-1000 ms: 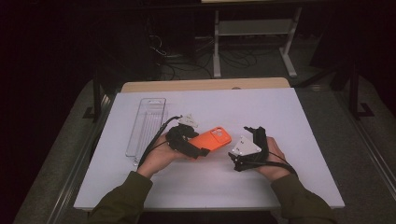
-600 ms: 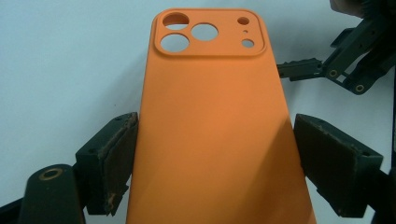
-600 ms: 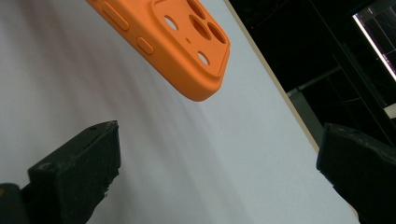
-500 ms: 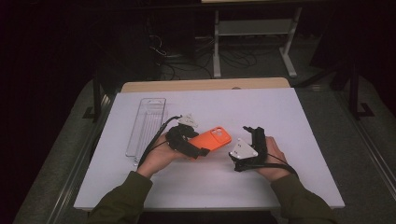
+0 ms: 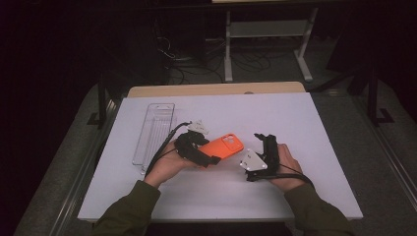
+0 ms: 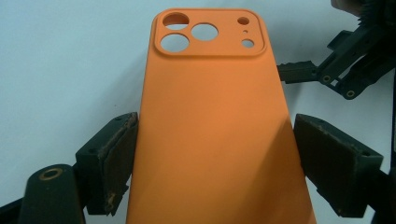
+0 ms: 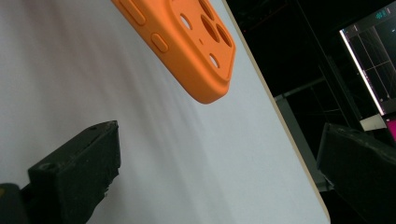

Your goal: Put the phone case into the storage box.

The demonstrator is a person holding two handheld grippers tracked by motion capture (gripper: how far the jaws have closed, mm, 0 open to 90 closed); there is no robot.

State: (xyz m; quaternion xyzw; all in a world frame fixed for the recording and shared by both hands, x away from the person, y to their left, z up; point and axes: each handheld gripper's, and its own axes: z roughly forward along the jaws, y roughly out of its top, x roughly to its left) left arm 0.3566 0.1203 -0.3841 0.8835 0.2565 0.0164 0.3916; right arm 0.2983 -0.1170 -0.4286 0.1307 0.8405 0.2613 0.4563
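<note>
An orange phone case (image 5: pixel 224 146) with its camera cutouts facing up is held over the middle of the white table (image 5: pixel 305 123). My left gripper (image 5: pixel 209 153) is shut on its near end. In the left gripper view the case (image 6: pixel 210 116) fills the gap between both pads (image 6: pixel 114 154) of the gripper (image 6: pixel 215 144). My right gripper (image 5: pixel 261 140) rests to the right of the case, open, a short way from it. In the right gripper view its jaws (image 7: pixel 219 144) stand wide apart with nothing between them, and the case (image 7: pixel 187 46) hangs above the table ahead.
A clear plastic tray (image 5: pixel 155 129) lies lengthwise at the left of the table. The far table edge is bare wood (image 5: pixel 216 89). Beyond it are a dark floor, cables and a metal stand (image 5: pixel 265 34). The right gripper's jaws (image 6: pixel 336 70) show in the left gripper view.
</note>
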